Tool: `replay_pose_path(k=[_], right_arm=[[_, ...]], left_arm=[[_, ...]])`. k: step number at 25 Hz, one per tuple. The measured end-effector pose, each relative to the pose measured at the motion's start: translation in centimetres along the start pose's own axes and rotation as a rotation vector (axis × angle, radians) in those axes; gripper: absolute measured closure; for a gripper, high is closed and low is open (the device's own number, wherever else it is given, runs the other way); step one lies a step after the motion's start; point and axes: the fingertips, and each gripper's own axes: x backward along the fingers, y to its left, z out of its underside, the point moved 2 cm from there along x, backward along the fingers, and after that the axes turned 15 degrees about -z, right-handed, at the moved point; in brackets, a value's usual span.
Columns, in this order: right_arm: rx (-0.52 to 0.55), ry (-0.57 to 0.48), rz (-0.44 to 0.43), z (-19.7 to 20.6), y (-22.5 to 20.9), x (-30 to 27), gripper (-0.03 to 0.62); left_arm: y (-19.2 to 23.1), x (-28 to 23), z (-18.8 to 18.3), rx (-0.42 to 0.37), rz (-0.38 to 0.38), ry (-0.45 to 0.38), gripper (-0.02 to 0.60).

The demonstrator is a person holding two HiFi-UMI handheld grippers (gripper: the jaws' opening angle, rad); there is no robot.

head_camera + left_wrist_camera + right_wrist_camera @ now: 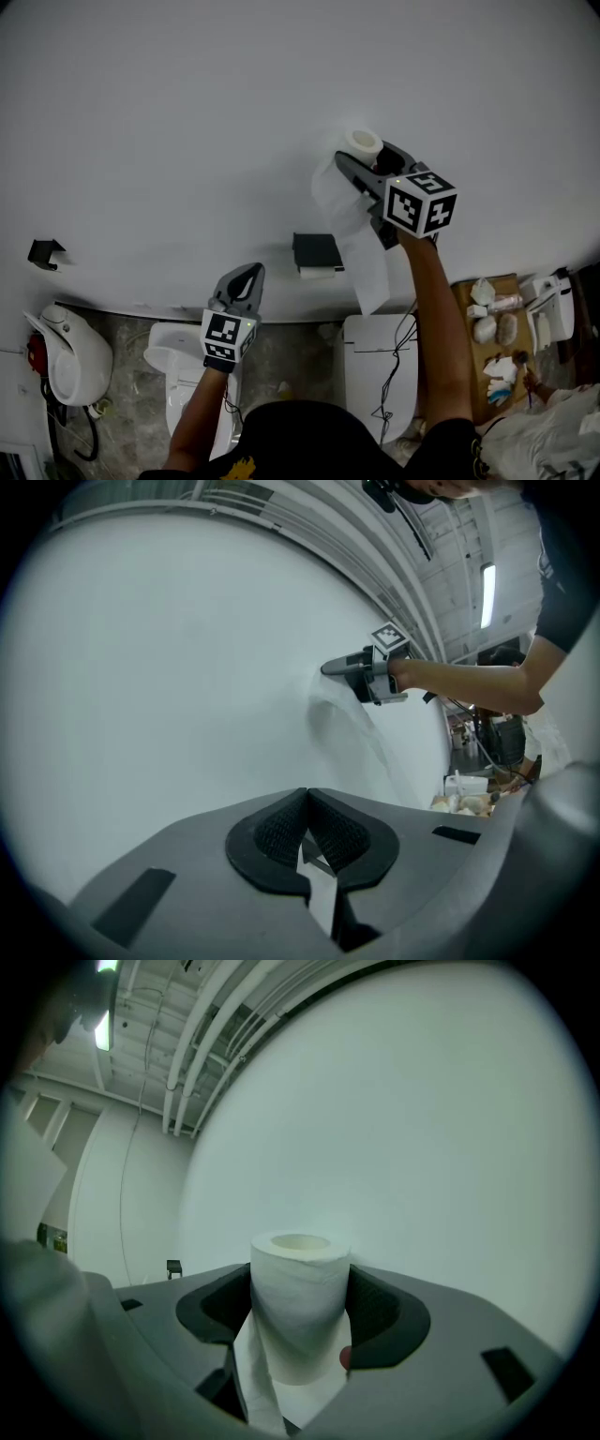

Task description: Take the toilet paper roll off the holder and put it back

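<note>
The right tongs (300, 1283) had the toilet paper roll (362, 142) clamped and it was a clean grip: the roll stood upright in the gap, open core facing up, a dark pad pressed on each flank and the top poking out above them. The two arms of the tongs stood fairly wide around it. A loose tail of paper (371, 267) hung straight down from the roll, past the tongs and against the white wall (187, 112). The roll itself sat clear of the black holder (316, 250), up and to the right of it in the head view, with no contact between the two. A small scrap of white (317, 273) showed just beneath the holder. On the other side, the left tongs (307, 803) were closed tight, pads meeting with nothing between them. They pointed at the wall below and left of the holder, well apart from the roll. A white toilet (183, 375) stood at the foot of the wall beneath them.
</note>
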Motion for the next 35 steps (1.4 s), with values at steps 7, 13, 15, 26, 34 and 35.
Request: replay_pose_path(k=[7, 13, 15, 26, 34, 35], right_arm=[[0.012, -0.007, -0.004, -1.9, 0.1, -0.2, 0.303], [0.012, -0.017, 0.004, -3.0, -0.3, 0.2, 0.303], [0.006, -0.021, 0.003, -3.2, -0.5, 0.4, 0.303], [0.007, -0.029, -0.002, -3.5, -0.3, 0.8, 0.303], [0.011, -0.022, -0.006, -3.5, 0.1, 0.5, 0.303], [0.011, -0.019, -0.006, -3.4, 0.3, 0.6, 0.303]], left_arm=[[0.0, 0.2, -0.1, 0.000, 0.010, -0.002, 0.563], [-0.1, 0.0, -0.4, 0.007, 0.014, -0.009, 0.564], [-0.2, 0.0, -0.4, 0.006, 0.015, -0.007, 0.563], [-0.3, 0.5, 0.0, 0.002, 0.014, -0.001, 0.563], [0.1, 0.6, 0.0, 0.003, 0.013, 0.002, 0.564], [0.0, 0.7, 0.0, 0.004, 0.013, 0.000, 0.563]])
